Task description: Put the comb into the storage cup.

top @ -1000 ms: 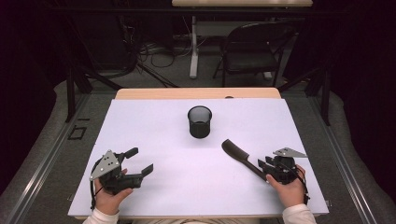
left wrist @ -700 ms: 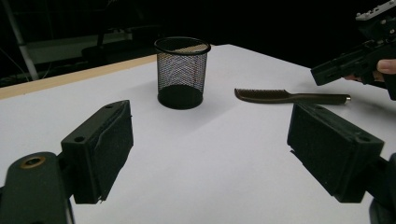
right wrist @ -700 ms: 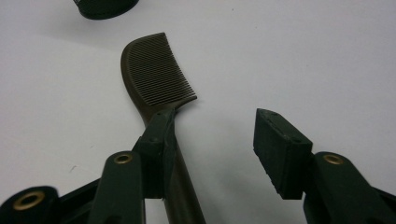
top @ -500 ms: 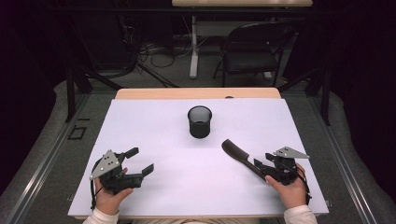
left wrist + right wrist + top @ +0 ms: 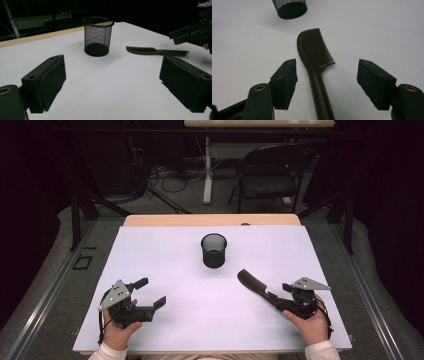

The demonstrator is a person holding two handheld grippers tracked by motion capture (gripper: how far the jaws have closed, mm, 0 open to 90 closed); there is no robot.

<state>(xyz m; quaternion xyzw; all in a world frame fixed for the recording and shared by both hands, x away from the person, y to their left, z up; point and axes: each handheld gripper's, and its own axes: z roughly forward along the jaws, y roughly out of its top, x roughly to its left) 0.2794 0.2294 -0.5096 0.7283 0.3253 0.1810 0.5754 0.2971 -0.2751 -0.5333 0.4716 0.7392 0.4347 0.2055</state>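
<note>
A dark brown comb [image 5: 252, 284] lies flat on the white table, teeth end toward a black mesh cup [image 5: 214, 251] that stands upright at mid-table. My right gripper [image 5: 281, 296] is open astride the comb's handle. Its jaws have just been opening, and in the right gripper view [image 5: 328, 75] both pads stand clear of the comb [image 5: 315, 52]. The cup's base [image 5: 289, 7] is at the top of that view. My left gripper [image 5: 151, 291] rests at the front left, open, its jaws just opened wider with nothing between them. From the left gripper [image 5: 112, 75], the cup [image 5: 97, 36] and comb [image 5: 150, 50] lie ahead.
A white sheet covers the table [image 5: 200, 325], with a wooden strip [image 5: 210, 220] along the far edge. A dark chair [image 5: 270, 175] and cables stand on the floor beyond. The right gripper [image 5: 190, 35] shows at the upper right of the left gripper view.
The right gripper's jaws have spread apart around the comb's handle, leaving the comb lying on the table. The left jaws widened slightly. Neither hand has shifted.
</note>
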